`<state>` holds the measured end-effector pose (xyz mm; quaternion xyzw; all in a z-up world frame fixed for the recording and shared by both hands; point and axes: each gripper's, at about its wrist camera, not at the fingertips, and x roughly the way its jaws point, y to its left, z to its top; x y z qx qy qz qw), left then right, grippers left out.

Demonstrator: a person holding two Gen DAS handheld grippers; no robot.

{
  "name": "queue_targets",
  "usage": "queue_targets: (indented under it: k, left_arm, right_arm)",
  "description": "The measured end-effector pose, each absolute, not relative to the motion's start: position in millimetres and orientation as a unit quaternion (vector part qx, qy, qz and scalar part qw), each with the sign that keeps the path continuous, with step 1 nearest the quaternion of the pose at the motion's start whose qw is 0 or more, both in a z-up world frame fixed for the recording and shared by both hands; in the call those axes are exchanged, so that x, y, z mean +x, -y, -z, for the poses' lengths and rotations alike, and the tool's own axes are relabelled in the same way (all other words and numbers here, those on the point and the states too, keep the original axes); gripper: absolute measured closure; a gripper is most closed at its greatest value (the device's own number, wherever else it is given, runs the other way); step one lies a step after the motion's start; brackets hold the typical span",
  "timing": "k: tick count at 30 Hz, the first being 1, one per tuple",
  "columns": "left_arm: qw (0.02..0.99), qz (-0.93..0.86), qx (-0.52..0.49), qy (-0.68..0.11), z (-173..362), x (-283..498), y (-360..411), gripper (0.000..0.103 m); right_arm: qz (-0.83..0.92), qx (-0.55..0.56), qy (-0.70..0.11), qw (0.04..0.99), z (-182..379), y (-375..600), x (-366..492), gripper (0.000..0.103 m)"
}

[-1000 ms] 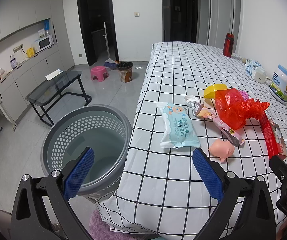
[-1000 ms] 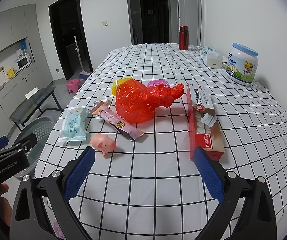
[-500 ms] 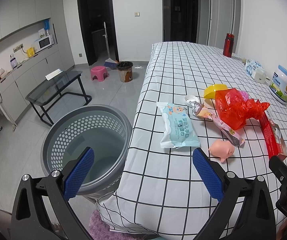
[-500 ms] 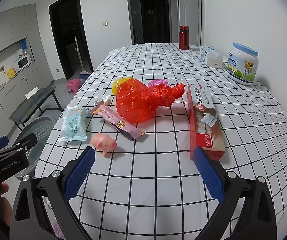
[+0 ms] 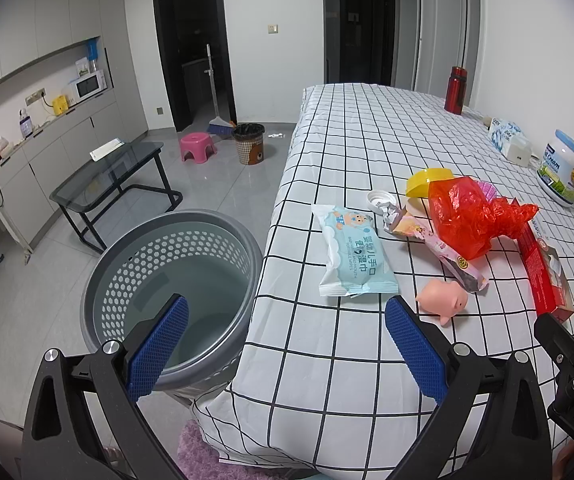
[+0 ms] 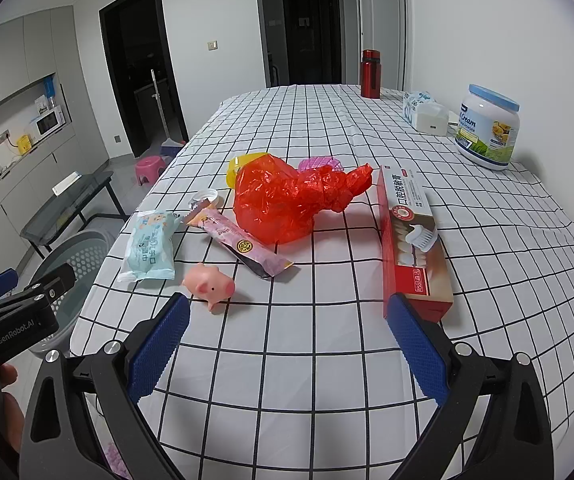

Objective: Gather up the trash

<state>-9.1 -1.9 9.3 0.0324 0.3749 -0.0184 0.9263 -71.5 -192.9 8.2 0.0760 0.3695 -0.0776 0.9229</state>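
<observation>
Around the plastic bag (image 6: pixel 287 204) on the table (image 6: pixel 487 240): toothpaste box (image 6: pixel 413 240) right, wet-wipes pack (image 6: pixel 150 246) left, snack wrapper (image 6: pixel 243 244) and toy pig (image 6: pixel 209 286) before it, basket (image 5: pixel 175 296) on the floor beyond the table's left edge.

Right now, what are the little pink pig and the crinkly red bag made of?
The pink pig looks like soft rubber or vinyl: smooth, matte, rounded, with no seams showing. The red bag looks like thin plastic film: shiny, see-through in places, and crumpled into sharp creases.
</observation>
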Motion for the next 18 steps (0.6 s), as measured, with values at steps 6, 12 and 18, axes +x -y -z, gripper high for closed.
queue_targets:
  k: [6, 12, 18]
  left_arm:
    - [0.926, 0.019, 0.031, -0.376, -9, -9, 1, 0.006]
    - [0.925, 0.018, 0.032, -0.378, -7, -8, 0, 0.006]
    - [0.923, 0.02, 0.035, -0.383, -2, -4, 5, 0.006]
  right_arm:
    - [0.077, 0.076, -0.37, 0.923, -8, 193, -71, 0.009]
    - [0.074, 0.078, -0.372, 0.922, -5, 192, -71, 0.009]
    - [0.078, 0.087, -0.376, 0.919, -2, 206, -70, 0.009]
